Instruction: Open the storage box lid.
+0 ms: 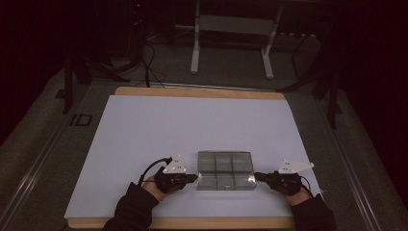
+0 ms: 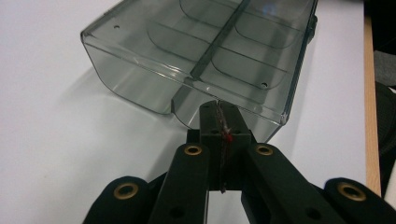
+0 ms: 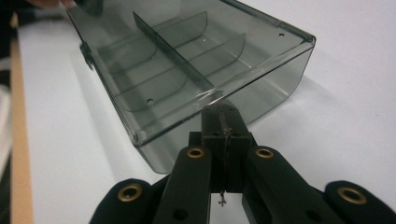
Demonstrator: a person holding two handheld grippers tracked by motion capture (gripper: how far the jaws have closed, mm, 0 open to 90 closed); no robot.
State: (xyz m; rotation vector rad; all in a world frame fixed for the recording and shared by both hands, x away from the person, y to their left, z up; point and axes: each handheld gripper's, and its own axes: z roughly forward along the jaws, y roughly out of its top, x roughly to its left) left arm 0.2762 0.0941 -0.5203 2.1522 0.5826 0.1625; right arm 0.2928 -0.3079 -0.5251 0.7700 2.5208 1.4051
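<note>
A clear plastic box (image 1: 225,170) with compartments lies on the white desk (image 1: 144,130), near its 6 o'clock edge. The left gripper (image 1: 192,177) touches the box at 9 o'clock, the right gripper (image 1: 257,176) at 3 o'clock. Both have their fingers pressed together at the box rim.

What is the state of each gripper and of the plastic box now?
Left gripper: jaws shut, at the left end wall of the box.
Right gripper: jaws shut, at the right end wall.
Clear compartment box: open at the top, empty, between both grippers.
White table sheet: flat.
</note>
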